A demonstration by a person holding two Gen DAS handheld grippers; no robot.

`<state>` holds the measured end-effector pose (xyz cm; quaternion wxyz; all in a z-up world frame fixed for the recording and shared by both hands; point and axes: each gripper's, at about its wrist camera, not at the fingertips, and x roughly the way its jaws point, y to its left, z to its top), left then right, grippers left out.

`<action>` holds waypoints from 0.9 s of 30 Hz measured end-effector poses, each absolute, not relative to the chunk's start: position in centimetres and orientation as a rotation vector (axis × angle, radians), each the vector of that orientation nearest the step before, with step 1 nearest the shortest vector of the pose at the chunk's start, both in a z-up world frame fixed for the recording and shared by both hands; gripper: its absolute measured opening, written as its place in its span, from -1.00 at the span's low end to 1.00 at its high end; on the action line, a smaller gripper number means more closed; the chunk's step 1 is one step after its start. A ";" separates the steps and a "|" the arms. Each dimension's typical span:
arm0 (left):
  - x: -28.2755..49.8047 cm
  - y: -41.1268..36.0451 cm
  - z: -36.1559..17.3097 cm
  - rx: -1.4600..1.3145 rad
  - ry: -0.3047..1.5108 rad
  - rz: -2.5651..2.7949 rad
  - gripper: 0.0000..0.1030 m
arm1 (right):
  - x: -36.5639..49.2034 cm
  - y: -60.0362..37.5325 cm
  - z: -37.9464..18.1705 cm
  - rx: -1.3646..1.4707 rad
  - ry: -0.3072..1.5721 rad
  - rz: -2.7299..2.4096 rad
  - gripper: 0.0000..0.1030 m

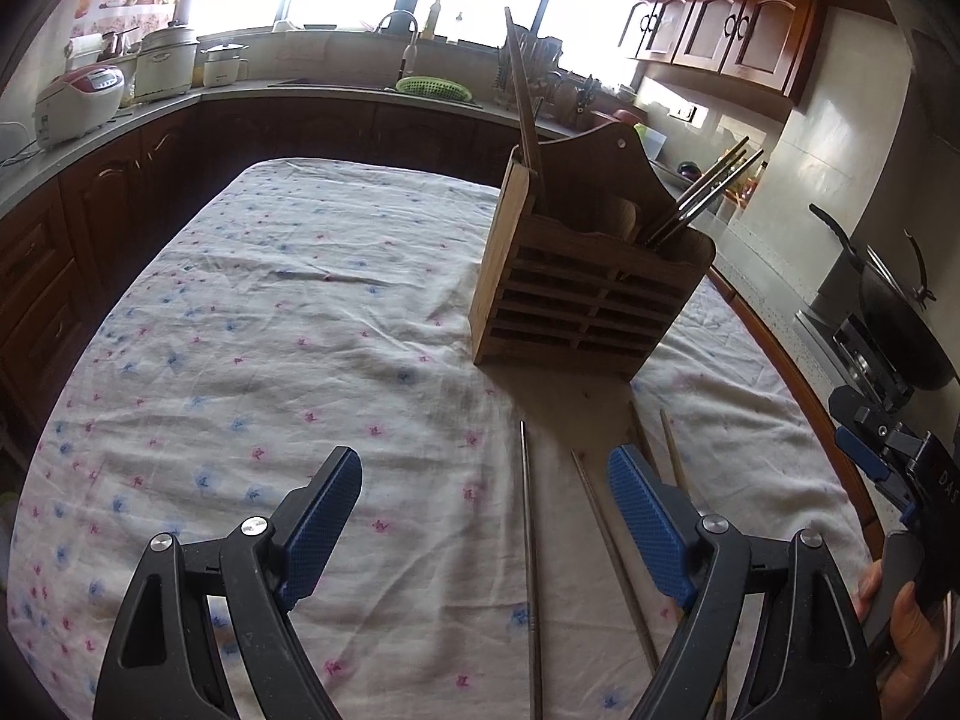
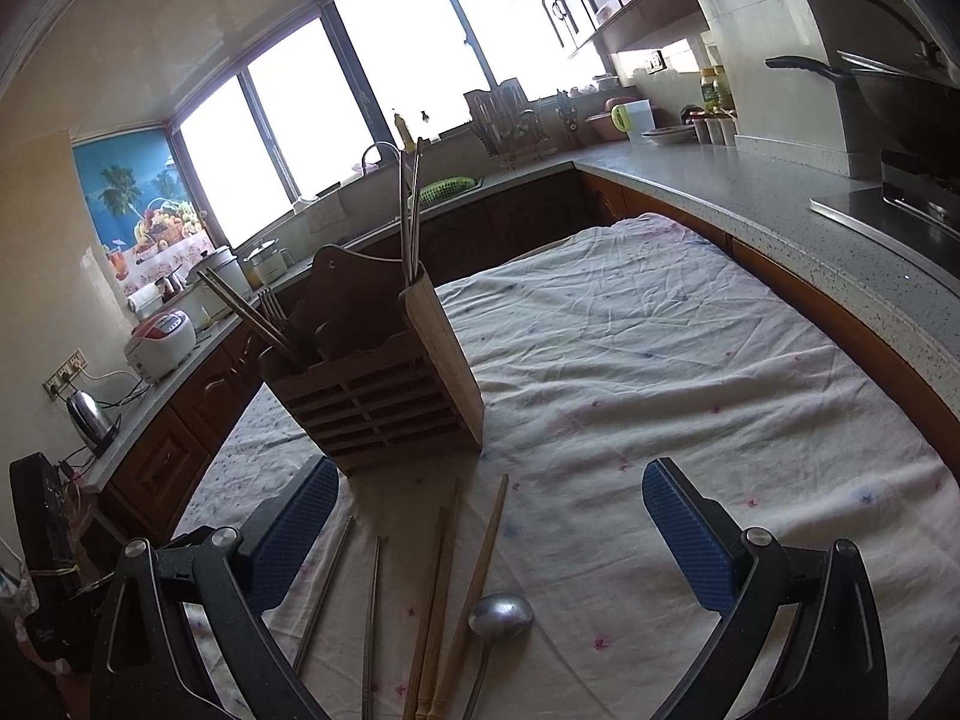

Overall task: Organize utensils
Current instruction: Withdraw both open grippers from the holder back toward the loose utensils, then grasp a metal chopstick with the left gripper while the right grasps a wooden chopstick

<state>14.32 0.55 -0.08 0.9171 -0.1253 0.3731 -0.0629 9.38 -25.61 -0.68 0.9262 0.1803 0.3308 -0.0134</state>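
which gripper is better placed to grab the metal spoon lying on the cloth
Right. The metal spoon lies between the open right gripper's fingers, low in the right wrist view. The open left gripper frames only metal chopsticks; no spoon shows in its view.

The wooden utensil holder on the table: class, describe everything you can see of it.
The wooden utensil holder is a brown box with a slatted front, plain side panels and a taller curved back board with a small hole near its top. It stands upright on the flowered tablecloth. Inside, metal chopsticks rise from one end and dark chopsticks lean out of the other. More utensils lie loose on the cloth before it. Neither gripper touches it.
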 end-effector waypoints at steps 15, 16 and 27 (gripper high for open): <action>20.2 -3.5 -3.9 -0.152 0.947 -0.256 -0.38 | 13.5 -24.3 -5.2 0.317 0.894 -0.010 0.12; 20.5 -3.5 -4.1 -0.152 0.955 -0.257 -0.39 | 13.8 -24.3 -5.6 0.315 0.909 -0.005 0.04; 23.5 -4.3 -6.3 -0.150 0.989 -0.249 -0.53 | 17.2 -23.1 -8.8 0.248 1.012 0.000 -0.39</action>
